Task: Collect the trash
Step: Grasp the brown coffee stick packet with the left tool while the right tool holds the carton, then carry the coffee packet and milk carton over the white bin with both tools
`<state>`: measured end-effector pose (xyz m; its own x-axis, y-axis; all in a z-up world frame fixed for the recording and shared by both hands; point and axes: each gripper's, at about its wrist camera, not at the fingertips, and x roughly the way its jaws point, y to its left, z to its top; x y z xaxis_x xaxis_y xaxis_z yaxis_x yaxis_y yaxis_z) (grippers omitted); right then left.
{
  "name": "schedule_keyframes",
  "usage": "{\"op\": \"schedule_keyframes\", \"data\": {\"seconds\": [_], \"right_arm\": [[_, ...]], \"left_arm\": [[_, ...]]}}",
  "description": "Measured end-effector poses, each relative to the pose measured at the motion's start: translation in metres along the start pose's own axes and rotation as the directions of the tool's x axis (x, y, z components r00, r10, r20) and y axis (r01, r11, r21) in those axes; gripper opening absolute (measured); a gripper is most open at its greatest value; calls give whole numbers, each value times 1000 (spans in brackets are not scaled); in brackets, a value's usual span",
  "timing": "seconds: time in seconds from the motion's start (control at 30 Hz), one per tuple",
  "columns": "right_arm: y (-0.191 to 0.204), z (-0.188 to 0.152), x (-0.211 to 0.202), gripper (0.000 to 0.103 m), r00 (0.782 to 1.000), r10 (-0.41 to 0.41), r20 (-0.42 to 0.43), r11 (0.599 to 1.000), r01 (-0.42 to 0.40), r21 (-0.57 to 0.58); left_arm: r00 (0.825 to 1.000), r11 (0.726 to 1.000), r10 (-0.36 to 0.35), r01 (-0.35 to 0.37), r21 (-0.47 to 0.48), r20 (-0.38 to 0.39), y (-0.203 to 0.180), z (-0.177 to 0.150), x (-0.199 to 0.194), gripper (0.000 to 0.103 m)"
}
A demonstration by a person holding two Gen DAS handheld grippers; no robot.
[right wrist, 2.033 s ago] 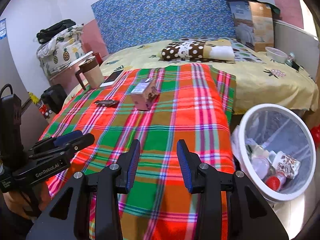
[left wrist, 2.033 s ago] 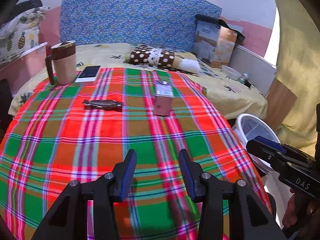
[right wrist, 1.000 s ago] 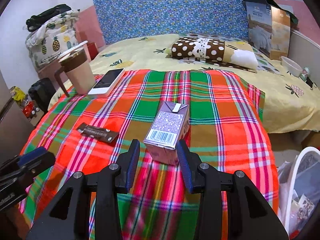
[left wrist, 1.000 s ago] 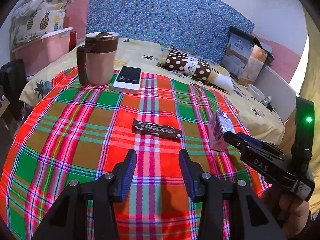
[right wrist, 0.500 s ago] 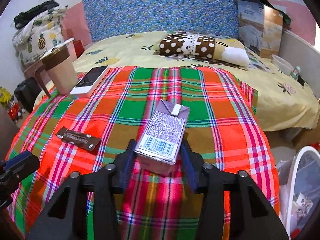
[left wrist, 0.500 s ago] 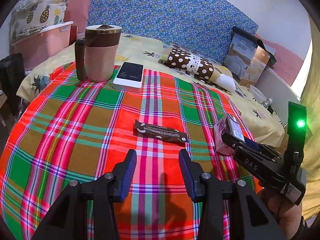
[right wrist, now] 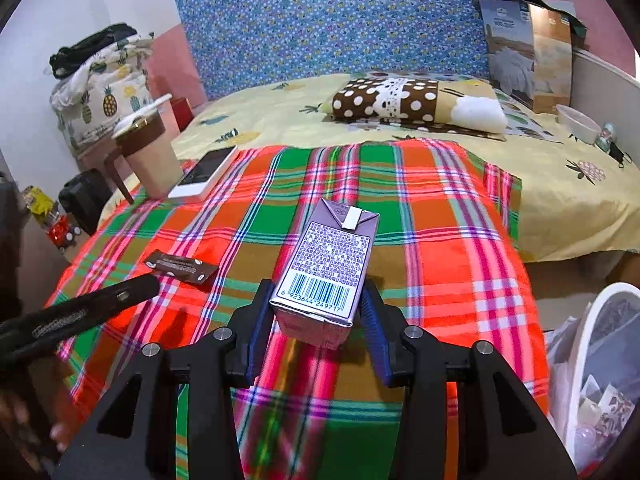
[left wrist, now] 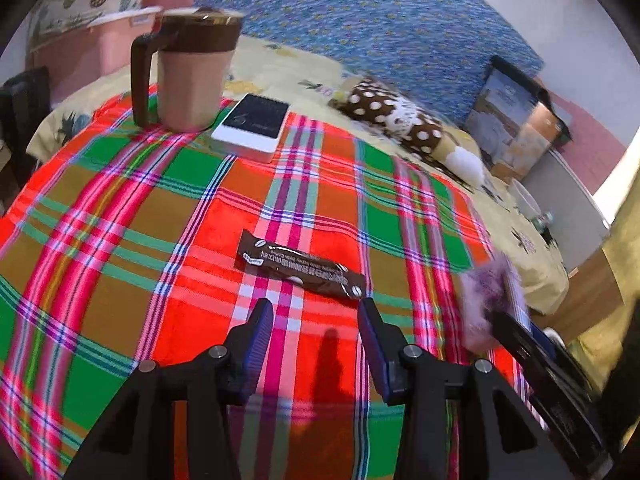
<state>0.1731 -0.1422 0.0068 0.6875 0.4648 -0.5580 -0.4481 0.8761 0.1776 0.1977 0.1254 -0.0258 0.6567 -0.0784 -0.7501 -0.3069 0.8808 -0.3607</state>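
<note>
A purple drink carton point(right wrist: 329, 270) with a barcode sits between the fingers of my right gripper point(right wrist: 318, 312), lifted and tilted off the plaid cloth point(right wrist: 432, 264); the jaws press its sides. It shows blurred in the left wrist view point(left wrist: 490, 300). A dark brown snack wrapper point(left wrist: 300, 270) lies flat on the cloth just beyond my left gripper point(left wrist: 316, 328), which is open and empty. The wrapper also shows in the right wrist view point(right wrist: 182, 267), beside the left gripper point(right wrist: 80, 312).
A lidded mug point(left wrist: 188, 68) and a white phone point(left wrist: 252, 126) stand at the cloth's far left. A white trash bin point(right wrist: 596, 368) holding rubbish stands on the floor to the right. A polka-dot pillow point(right wrist: 404, 100) lies on the bed behind.
My right gripper has closed on the carton and raised it off the cloth. My left gripper has moved closer to the wrapper, which now lies just ahead of its fingertips.
</note>
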Motion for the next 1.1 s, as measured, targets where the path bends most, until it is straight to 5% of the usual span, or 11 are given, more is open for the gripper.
{"op": "schedule_keyframes", "data": {"seconds": [0.4, 0.6, 0.7, 0.87, 1.1], "right_arm": [[-26, -6, -5, 44, 999, 52, 17, 997, -53, 63], [-36, -8, -10, 44, 998, 57, 28, 995, -59, 75], [-38, -9, -13, 44, 998, 57, 31, 995, -59, 76], [-37, -12, -17, 44, 998, 56, 27, 996, -58, 63], [-36, -20, -20, 44, 999, 49, 9, 998, -49, 37]], "left_arm": [[986, 984, 167, -167, -59, -6, -18, 21, 46, 49], [967, 962, 254, -254, 102, 13, -29, 14, 55, 47], [972, 959, 236, -236, 155, 17, -23, 9, 47, 24], [993, 965, 115, -106, 238, -22, -9, -3, 28, 23], [997, 913, -12, 44, 407, -81, -29, -40, 3, 23]]}}
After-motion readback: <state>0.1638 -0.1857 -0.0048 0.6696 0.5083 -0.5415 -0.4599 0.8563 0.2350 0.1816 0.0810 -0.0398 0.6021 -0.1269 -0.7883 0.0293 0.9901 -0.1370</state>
